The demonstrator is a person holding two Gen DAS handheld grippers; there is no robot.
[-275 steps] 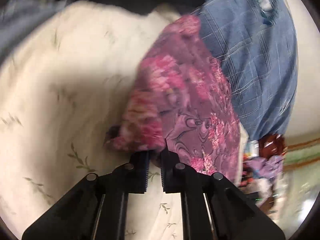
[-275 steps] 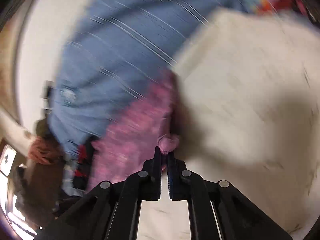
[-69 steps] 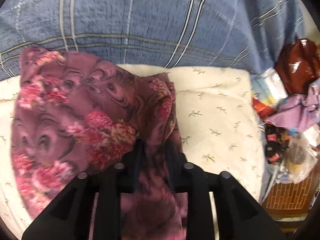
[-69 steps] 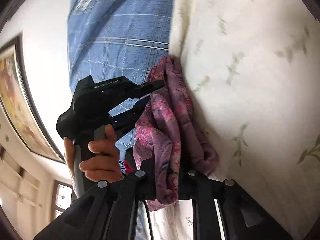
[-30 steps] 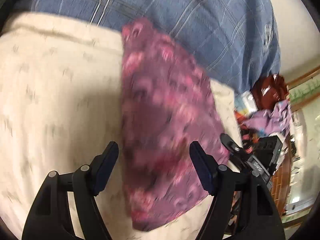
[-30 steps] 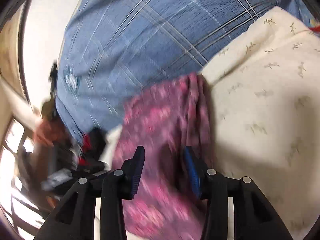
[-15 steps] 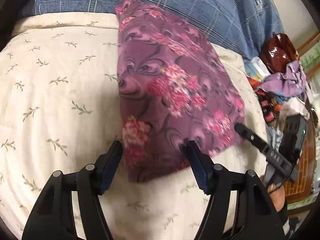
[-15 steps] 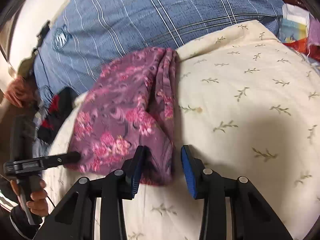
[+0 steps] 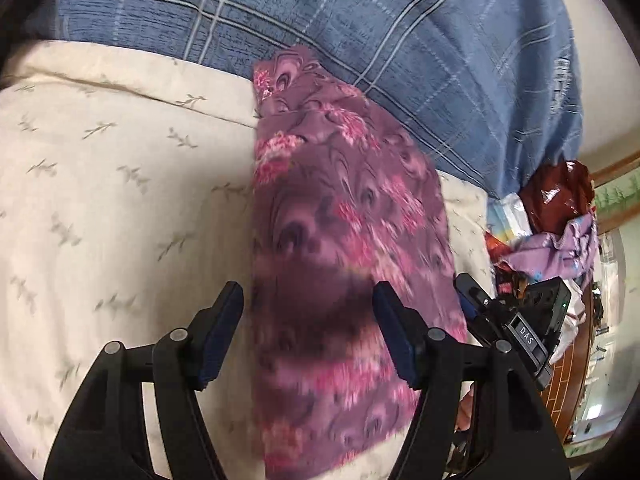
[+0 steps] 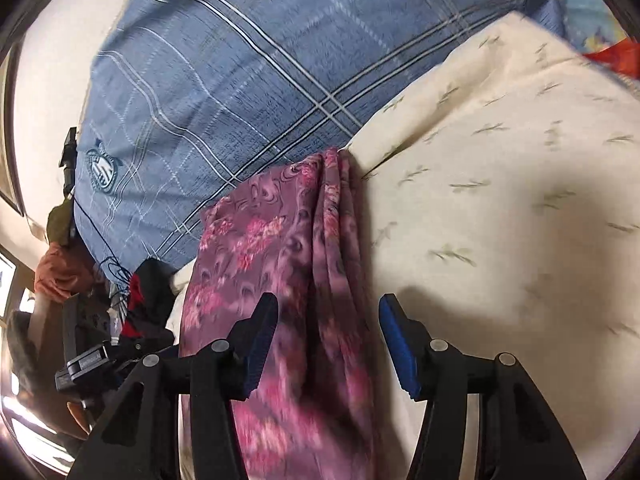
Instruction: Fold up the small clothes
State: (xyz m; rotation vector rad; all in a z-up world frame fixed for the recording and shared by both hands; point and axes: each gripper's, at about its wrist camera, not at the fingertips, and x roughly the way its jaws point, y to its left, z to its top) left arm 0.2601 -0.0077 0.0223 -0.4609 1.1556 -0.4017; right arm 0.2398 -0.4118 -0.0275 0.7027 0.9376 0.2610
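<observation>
Your left tongs [image 9: 306, 332] and right tongs [image 10: 328, 338] both stand apart, gripping nothing; the cloth [image 9: 340, 240] lies on the bed [image 9: 100, 200], long axis straight ahead between each pair, equally near.

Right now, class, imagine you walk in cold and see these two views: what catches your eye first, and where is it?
First comes the purple floral cloth, folded into a long strip on the cream leaf-print bedding, its far end reaching a blue plaid fabric. Next, the left gripper and the right gripper, both open above the cloth's near end. A jumbled heap of colourful things sits at the left view's right edge.
</observation>
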